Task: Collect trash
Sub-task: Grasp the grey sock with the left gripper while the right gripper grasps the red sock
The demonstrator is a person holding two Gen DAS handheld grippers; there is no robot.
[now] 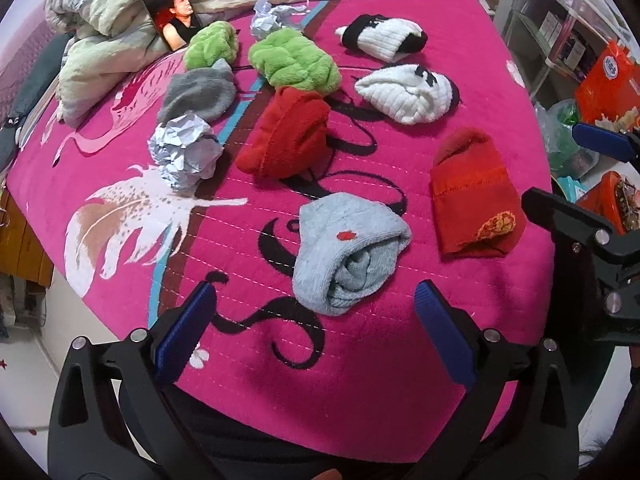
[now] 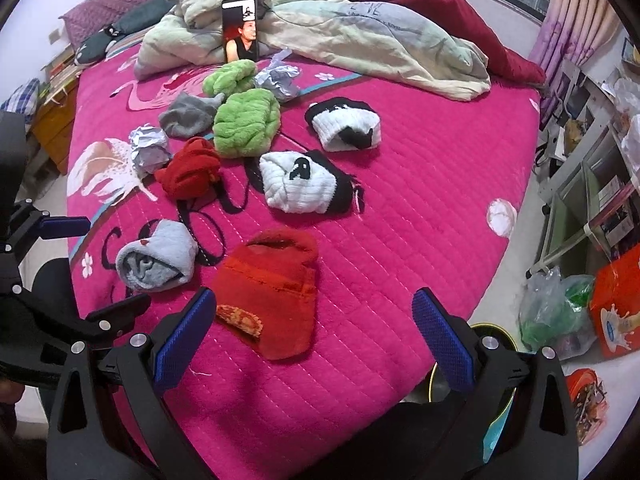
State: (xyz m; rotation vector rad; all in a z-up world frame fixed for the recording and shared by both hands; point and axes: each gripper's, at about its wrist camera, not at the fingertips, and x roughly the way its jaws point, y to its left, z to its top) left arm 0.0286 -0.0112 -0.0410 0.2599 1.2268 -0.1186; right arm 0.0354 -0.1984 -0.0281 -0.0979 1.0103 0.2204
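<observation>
Crumpled paper is the only real trash on this pink bed cover, everything else is rolled socks. Both my tools are empty with the jaws spread wide: left gripper hangs over the near edge just behind the pale blue sock, right gripper sits with the big red sock right between its fingers. Closest paper ball is ahead and left of my left tool, well past the blue sock, next to the grey sock. A second paper wad is way further ahead by the green socks. My guess: super light, crushes easily, no slip. I'd pinch straight across the fat middle.
</observation>
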